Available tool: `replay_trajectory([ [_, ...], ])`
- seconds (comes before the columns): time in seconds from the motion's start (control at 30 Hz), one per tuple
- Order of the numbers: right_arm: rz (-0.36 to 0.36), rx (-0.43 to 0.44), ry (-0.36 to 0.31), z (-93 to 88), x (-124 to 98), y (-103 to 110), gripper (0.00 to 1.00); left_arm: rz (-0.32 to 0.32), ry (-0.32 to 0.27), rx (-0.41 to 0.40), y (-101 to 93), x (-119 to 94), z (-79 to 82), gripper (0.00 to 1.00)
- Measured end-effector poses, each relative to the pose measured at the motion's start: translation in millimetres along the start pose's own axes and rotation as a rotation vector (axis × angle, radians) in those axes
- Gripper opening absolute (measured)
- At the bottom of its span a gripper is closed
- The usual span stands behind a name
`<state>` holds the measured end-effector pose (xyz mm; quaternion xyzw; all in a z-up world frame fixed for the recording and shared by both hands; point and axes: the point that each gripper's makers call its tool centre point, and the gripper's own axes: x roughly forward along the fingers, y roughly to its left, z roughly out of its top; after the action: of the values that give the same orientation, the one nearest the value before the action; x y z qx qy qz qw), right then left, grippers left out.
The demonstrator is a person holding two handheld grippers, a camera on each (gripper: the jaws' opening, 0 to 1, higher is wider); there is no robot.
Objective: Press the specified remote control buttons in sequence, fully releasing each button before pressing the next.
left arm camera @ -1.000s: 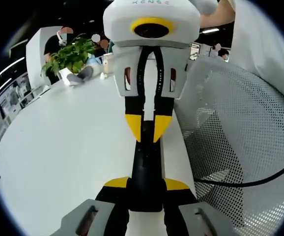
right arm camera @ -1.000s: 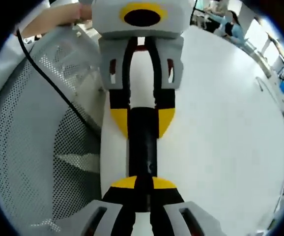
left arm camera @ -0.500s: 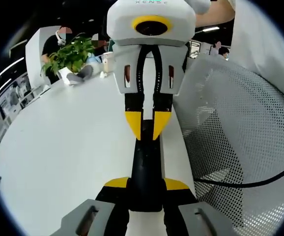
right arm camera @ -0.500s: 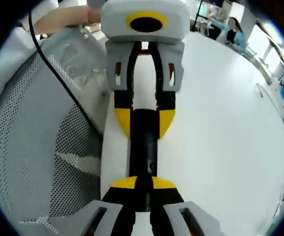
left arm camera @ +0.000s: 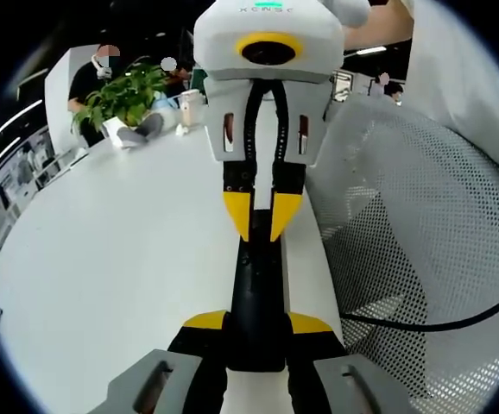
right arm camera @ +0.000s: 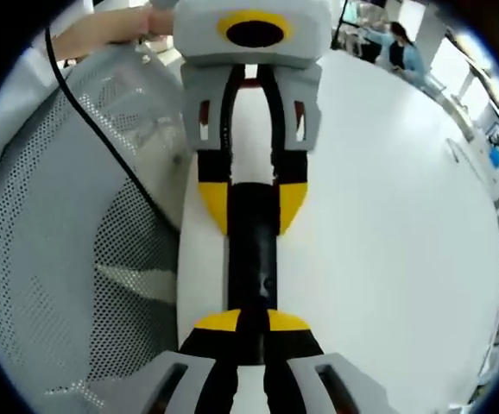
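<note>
left fingers [left arm camera: 256, 322] clamp remote [left arm camera: 255, 289] (slim, black) | right fingers [right arm camera: 251, 321] clamp opposite end

— What sort of place was it?
— An open-plan office: a long white table [left arm camera: 103, 259], a potted plant [left arm camera: 124, 95] at eleven o'clock, a mesh chair [left arm camera: 422, 241], seated people [right arm camera: 398, 43] at one o'clock.

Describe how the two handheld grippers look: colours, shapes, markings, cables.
Both are alike. In the left gripper view, the right gripper has a white housing with a green light, slotted white arms, black jaws and pointed yellow tips. In the right gripper view, the left gripper looks the same. A thin black cable crosses the perforated white chair.
</note>
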<state>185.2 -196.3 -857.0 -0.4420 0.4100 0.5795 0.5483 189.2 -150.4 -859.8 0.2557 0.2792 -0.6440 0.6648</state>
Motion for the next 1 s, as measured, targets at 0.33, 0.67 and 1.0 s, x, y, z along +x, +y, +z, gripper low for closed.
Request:
replay_trajectory([
  [0.33,-0.008,0.033,-0.005,-2.8,-2.1,-1.7,0.06,0.000,0.000,0.000,-0.1,0.1,0.1,0.24],
  [0.67,-0.007,0.048,-0.047,-6.0,-4.0,-1.0,0.07,0.006,0.009,0.002,0.7,0.1,-0.2,0.24],
  [1.0,-0.022,0.084,-0.017,-6.3,-2.0,-1.9,0.07,0.004,0.011,0.005,0.7,0.3,-0.2,0.24],
])
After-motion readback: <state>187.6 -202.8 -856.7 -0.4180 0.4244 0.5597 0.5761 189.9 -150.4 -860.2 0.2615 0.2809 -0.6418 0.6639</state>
